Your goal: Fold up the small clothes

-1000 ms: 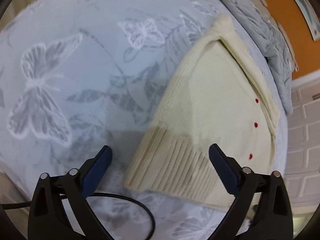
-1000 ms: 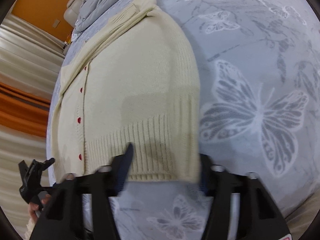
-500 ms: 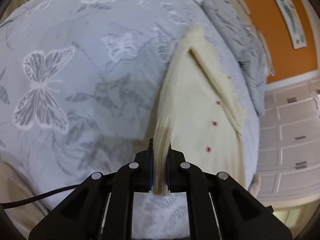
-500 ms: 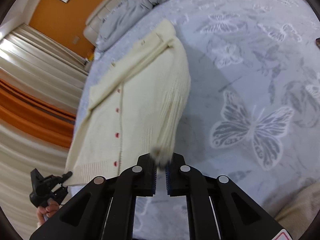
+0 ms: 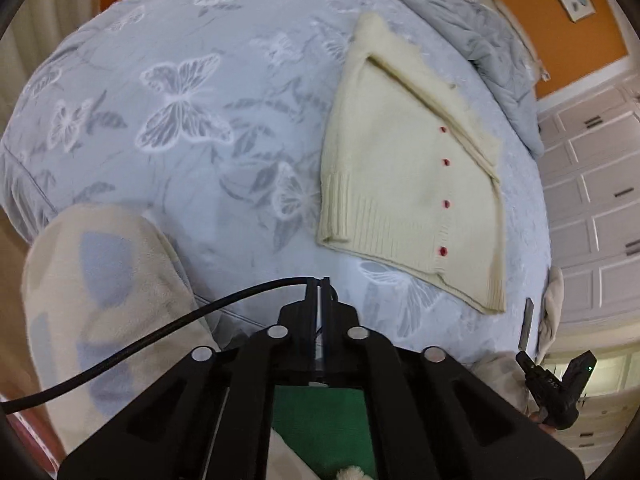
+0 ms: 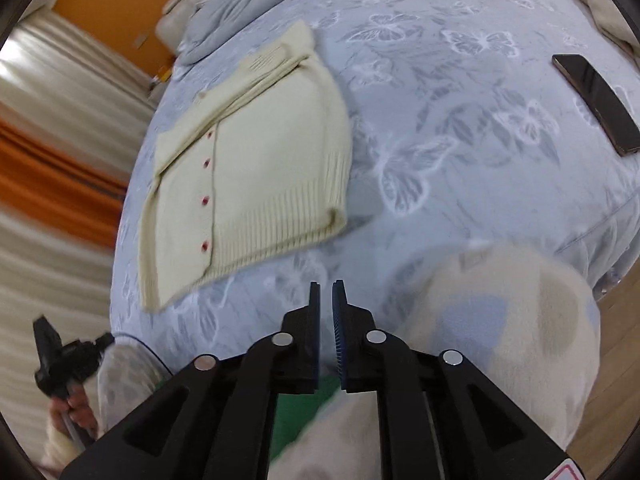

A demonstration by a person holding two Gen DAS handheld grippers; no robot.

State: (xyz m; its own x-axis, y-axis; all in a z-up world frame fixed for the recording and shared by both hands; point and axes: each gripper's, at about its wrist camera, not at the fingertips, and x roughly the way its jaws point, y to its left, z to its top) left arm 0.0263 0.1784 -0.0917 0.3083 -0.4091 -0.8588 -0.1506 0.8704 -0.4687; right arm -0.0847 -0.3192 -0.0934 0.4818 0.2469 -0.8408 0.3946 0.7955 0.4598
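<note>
Your cream cardigan [image 5: 404, 184] lies flat on the bed [image 5: 192, 92], its ribbed hem turned towards you and a row of small red buttons [image 5: 445, 203] running up the front. One side is folded in over the body, and a sleeve lies across the top near the collar. It rests on the pale blue cover printed with white butterflies, near the edge by the orange curtain [image 6: 48, 184] and just below a crumpled grey blanket [image 5: 480, 40].

Your left tongs [image 5: 321, 284] are pressed together with nothing between them, hanging over the bare cover near the hem without touching it; a black cable [image 5: 160, 332] loops past them. Your right tongs [image 6: 326, 292] show a narrow gap and are opening, also pinching nothing, clear of the cardigan. Further right a dark phone [image 6: 596, 102] lies on the cover, well apart from the garment. Your knees in pale fleece [image 5: 92, 288] sit at the bed's near edge.
</note>
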